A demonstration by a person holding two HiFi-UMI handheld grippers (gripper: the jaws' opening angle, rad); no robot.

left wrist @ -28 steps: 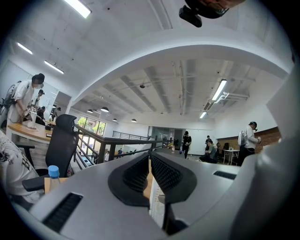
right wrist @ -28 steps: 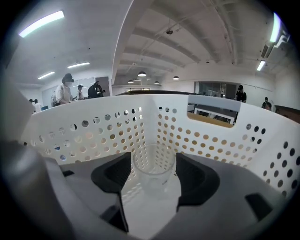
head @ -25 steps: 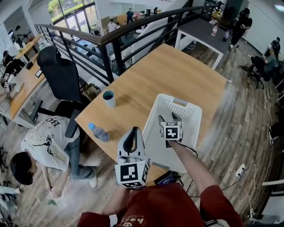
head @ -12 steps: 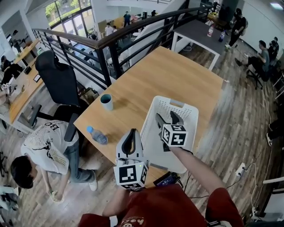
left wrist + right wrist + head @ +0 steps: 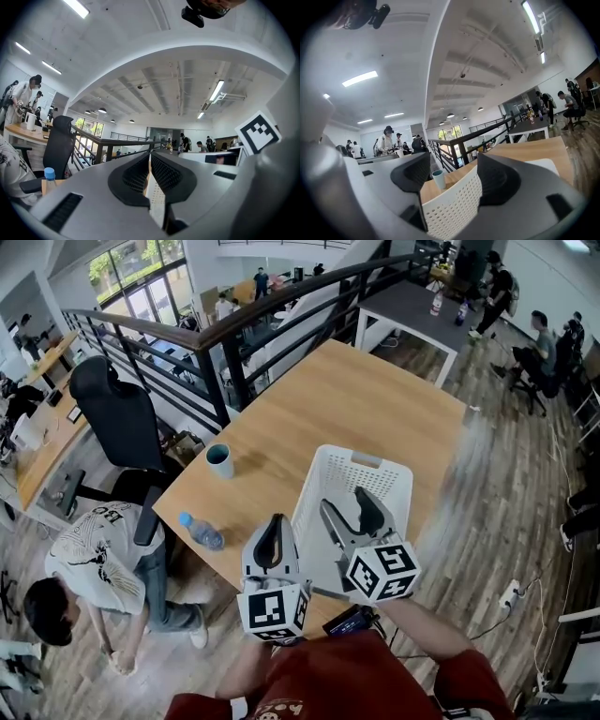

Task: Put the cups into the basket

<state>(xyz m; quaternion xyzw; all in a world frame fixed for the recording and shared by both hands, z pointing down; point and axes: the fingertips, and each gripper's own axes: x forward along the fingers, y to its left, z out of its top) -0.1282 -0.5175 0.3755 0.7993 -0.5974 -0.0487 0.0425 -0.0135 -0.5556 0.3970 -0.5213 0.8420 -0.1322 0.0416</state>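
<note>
- Head view: my left gripper sits at the table's six o'clock edge. My right gripper hangs over the white basket. The cup stands on the table at the basket's ten o'clock, well apart.
- Left gripper view: fingers clenched together, grasping nothing.
- Right gripper view: fingers released, wide apart, empty.

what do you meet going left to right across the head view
black office chair → cup → left gripper → right gripper; left out: the water bottle, which overlaps the cup's span, and the basket, which overlaps the right gripper
</note>
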